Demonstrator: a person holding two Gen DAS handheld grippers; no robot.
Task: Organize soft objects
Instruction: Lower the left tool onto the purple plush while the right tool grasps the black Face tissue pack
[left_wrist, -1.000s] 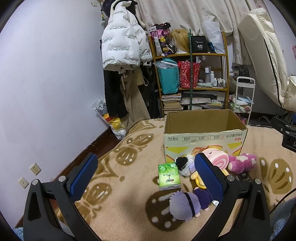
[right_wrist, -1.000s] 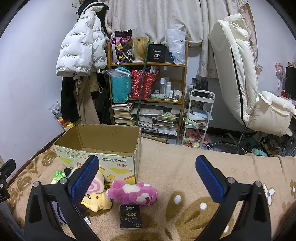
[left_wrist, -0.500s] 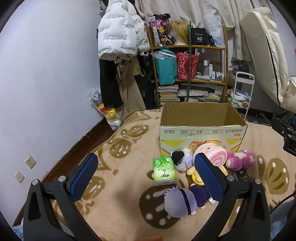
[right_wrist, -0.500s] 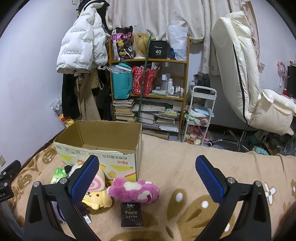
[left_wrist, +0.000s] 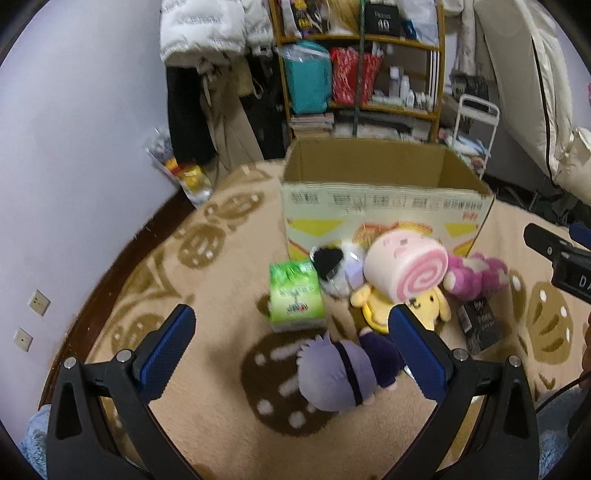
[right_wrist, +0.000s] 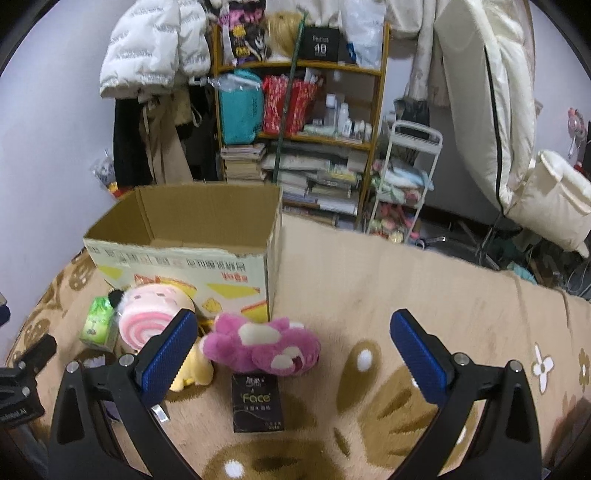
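Both grippers (left_wrist: 291, 352) (right_wrist: 293, 354) agape, empty; plushies (right_wrist: 260, 345) + tissue pk (left_wrist: 295, 297) crowding box (left_wrist: 384, 206) front.

Crowded wooden shelf (right_wrist: 299, 122) (jackets beside) against pale wall (left_wrist: 81, 122).

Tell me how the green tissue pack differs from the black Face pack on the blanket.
The green tissue pack is bright green and thick; the black Face pack is dark with pale lettering and looks flatter. The green tissue pack lies beside the black-and-white plush, near the left end of the cardboard box; the black Face pack lies in front of the pink plush. Both lie on the blanket, outside the box, untouched by either gripper.
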